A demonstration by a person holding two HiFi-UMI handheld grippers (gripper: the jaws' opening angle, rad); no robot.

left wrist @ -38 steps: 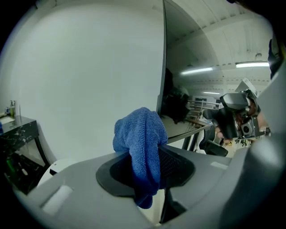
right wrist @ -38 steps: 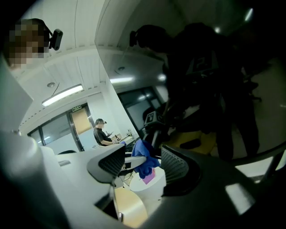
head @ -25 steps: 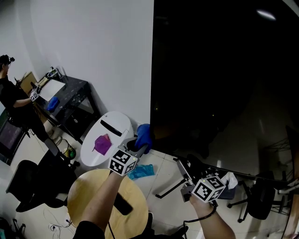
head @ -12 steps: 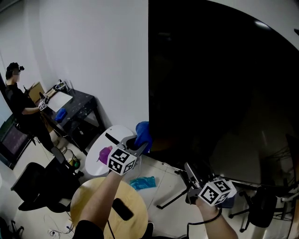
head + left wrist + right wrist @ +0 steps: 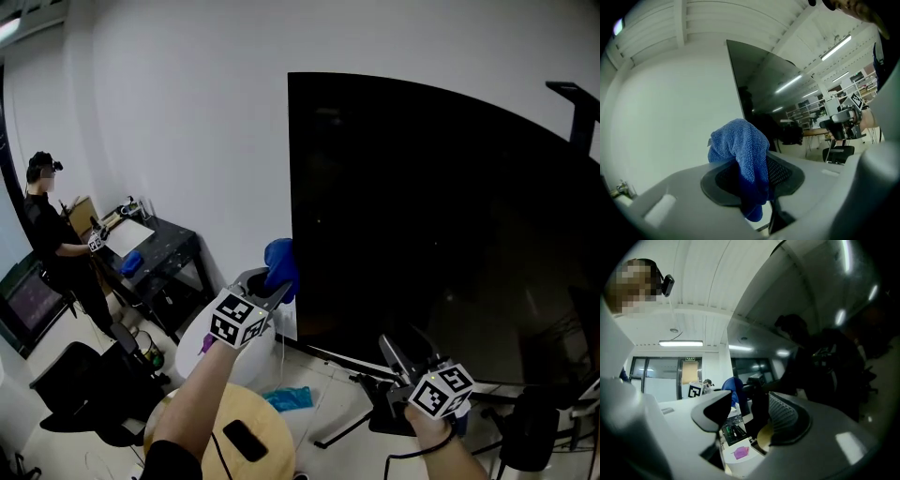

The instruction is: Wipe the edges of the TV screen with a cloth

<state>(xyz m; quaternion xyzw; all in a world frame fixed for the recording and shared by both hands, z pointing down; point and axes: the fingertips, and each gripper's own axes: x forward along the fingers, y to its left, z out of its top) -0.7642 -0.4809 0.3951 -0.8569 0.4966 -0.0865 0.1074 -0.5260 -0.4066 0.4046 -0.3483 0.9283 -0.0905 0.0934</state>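
The left hand-held gripper (image 5: 265,284) is clamped on a blue cloth (image 5: 280,265). A wad of the cloth bulges above the closed jaws and a tail hangs below them. The TV screen (image 5: 441,216) stands upright, and its left edge runs vertically just to the right of the cloth, which sits low on that edge. The cloth looks to be at the bezel, though the head view does not settle whether they touch. The wipe probably has to travel along that upright edge, with the cloth pressed to the right. The right hand-held gripper (image 5: 405,349) hangs lower, near the screen's bottom edge, with its jaws apart and empty. It is well apart from the cloth, so the left is clearly the nearer.
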